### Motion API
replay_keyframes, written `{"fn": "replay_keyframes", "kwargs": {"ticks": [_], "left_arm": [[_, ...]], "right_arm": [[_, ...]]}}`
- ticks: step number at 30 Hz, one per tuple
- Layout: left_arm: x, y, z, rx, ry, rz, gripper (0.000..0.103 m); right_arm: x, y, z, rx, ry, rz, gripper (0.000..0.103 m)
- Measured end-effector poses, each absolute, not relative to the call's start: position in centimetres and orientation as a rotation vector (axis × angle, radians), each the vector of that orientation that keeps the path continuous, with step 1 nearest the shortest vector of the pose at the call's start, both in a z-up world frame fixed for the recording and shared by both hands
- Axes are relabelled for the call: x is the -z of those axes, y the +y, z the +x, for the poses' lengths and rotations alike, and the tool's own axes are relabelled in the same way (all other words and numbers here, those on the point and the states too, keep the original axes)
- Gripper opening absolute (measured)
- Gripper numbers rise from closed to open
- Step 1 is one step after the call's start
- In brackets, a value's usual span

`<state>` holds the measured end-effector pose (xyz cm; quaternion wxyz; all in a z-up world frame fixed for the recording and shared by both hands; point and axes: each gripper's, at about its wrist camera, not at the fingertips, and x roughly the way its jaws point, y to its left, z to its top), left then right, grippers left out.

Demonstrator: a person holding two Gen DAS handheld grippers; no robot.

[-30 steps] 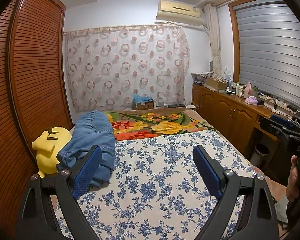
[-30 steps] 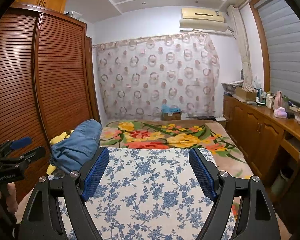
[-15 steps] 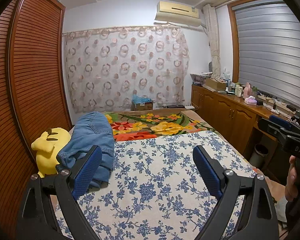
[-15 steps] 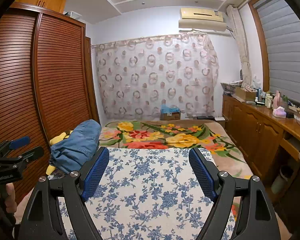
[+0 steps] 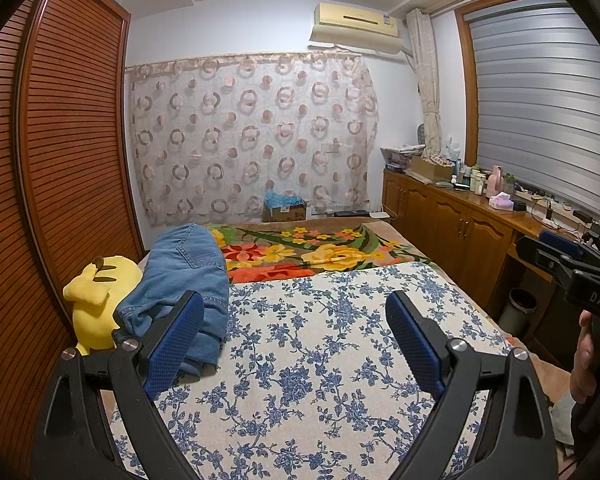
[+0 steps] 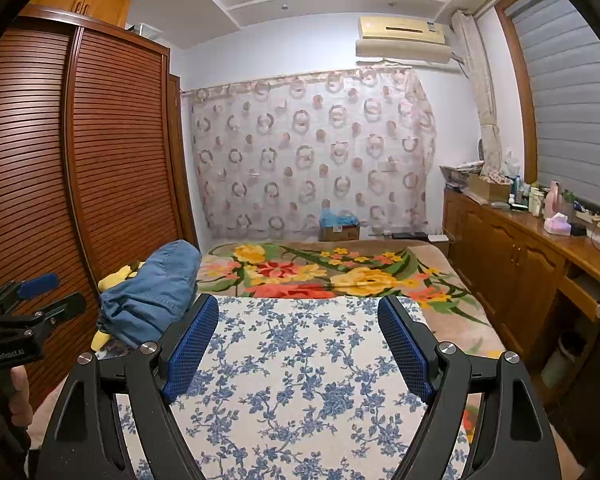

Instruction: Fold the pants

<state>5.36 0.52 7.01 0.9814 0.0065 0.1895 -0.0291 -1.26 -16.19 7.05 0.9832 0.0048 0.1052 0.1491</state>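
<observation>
A pair of blue denim pants (image 5: 184, 276) lies bunched in a heap at the left side of the bed, partly on a yellow plush toy (image 5: 94, 300). The same pants (image 6: 156, 292) show at the left in the right wrist view. My left gripper (image 5: 296, 336) is open above the blue-flowered cloth (image 5: 312, 360), its left pad just in front of the heap, nothing between its fingers. My right gripper (image 6: 298, 336) is also open and empty over that cloth (image 6: 296, 368). Each gripper appears at the edge of the other's view, held by a hand.
A slatted wooden wardrobe (image 5: 52, 168) runs along the left of the bed. A bright flowered blanket (image 5: 312, 252) covers the far half. Wooden cabinets (image 6: 516, 264) with bottles and boxes line the right wall. A bin (image 5: 520, 308) stands on the floor beside them.
</observation>
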Motion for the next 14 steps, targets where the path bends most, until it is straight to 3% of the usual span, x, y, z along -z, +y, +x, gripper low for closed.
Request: {"fn": "replay_keyframes", "kwargs": {"ticks": [14], "left_arm": [[-7.04,0.52,5.35,0.060,0.380,0.012,0.093]], "right_arm": [[-7.07,-16.10,-1.23,-0.298,0.212,0.010,0.083]]}}
